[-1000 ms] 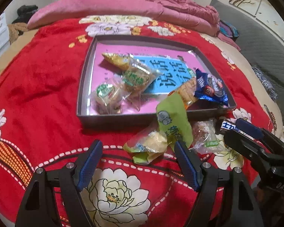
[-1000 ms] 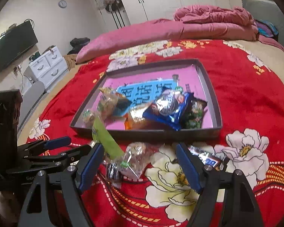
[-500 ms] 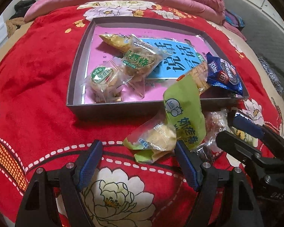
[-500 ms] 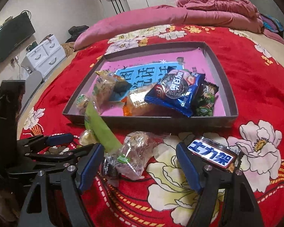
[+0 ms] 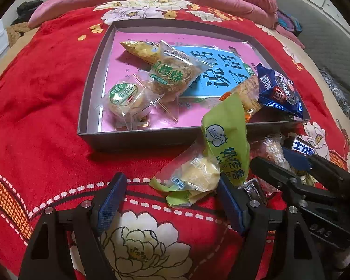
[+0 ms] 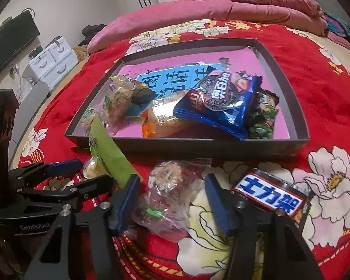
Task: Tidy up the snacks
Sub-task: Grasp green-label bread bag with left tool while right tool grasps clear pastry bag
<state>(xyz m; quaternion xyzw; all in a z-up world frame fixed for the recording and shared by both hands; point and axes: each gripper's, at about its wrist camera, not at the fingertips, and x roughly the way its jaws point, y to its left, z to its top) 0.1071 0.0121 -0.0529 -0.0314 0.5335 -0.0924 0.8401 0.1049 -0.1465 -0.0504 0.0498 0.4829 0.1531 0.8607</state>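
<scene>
— Red plush bedspread (image 5: 46, 88) with big cream peonies, and on it a shallow dark grey cardboard tray (image 5: 137, 137) with a glossy pink floor. What's the wrapping like?

— Mostly crinkly film. Inside the tray: a clear-wrapped round pastry with a green label (image 5: 123, 98), a shiny blue foil cookie packet (image 6: 219, 102) and a dark green bag of peas (image 6: 263, 119). Outside, against the near wall, a light green plastic packet with a pale bun showing through (image 5: 212, 161), a clear crumpled bag of brownish nut clusters (image 6: 170, 196) and a dark chocolate bar with a blue-and-white label (image 6: 273, 198).

— Anything changed from half a second ago?

— Both cameras have moved in closer; the snacks loom larger. The nut bag, which lay just ahead of the fingertips, now sits between them, and the bar is beside the right-hand finger.

— And the grippers?

— The left gripper (image 5: 172, 203) stands wide open, holding nothing; the green packet's lower end lies between its blue pads (image 5: 109, 198), nearer the right one. The right gripper (image 6: 172, 198) is also spread, straddling the nut bag; I cannot tell whether its pads touch the film. The two tools sit close together, side by side.
</scene>
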